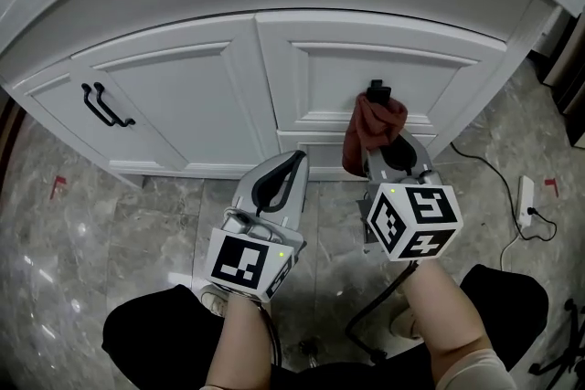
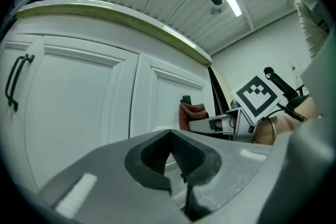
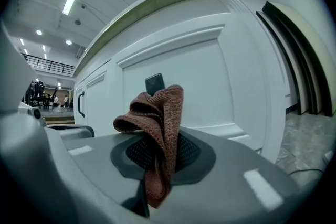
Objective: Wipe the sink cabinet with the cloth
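Note:
The white sink cabinet (image 1: 302, 78) fills the upper half of the head view, with two panelled doors. My right gripper (image 1: 382, 146) is shut on a reddish-brown cloth (image 1: 370, 131), held just in front of the right door (image 3: 184, 86) below its black handle (image 1: 378, 90). In the right gripper view the cloth (image 3: 157, 128) stands bunched up between the closed jaws. My left gripper (image 1: 291, 162) is shut with nothing in it, pointing at the foot of the cabinet near the seam between the doors (image 2: 134, 97). The left gripper view also shows the cloth (image 2: 191, 113) to the right.
The left door carries a black bar handle (image 1: 105, 108). A white power strip (image 1: 525, 196) with a black cable lies on the grey marble floor (image 1: 82, 233) at the right. Dark furniture (image 1: 558, 59) stands right of the cabinet. My legs in dark trousers show at the bottom.

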Demonstrator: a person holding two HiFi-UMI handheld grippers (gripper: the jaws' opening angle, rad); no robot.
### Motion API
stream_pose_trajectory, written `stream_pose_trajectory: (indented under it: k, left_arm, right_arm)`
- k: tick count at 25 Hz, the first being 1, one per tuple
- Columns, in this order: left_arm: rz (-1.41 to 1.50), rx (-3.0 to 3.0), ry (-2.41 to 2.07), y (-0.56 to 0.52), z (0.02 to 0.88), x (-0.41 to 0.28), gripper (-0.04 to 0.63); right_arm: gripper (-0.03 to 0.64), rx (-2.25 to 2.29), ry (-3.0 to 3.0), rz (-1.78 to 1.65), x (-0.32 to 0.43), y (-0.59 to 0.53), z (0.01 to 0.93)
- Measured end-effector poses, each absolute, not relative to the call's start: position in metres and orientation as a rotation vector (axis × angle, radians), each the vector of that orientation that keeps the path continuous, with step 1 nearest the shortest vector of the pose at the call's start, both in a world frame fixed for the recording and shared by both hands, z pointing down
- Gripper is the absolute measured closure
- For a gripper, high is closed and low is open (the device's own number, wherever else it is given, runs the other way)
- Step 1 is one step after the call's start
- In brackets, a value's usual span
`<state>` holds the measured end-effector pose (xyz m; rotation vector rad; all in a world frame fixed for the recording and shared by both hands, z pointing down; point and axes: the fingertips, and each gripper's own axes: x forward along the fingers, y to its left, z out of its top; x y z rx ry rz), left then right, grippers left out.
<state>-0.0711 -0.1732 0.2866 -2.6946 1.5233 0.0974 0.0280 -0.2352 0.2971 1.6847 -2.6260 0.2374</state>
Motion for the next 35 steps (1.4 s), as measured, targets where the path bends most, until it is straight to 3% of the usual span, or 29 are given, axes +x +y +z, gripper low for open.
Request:
stream_pose_trajectory:
  k: [18,35]
  left_arm:
    - [0.067,-2.784,1.402,-0.178,0.308,-0.009,0.595]
    - [0.125,-2.659,1.715,-0.174,0.327,-0.123,0.594]
  right_arm:
    - [0.534,1.997,-2.397,0.291,0.154,-0.232,0.309]
    - [0.535,1.445,-2.721,0.318,-0.06,-0.218,0.373]
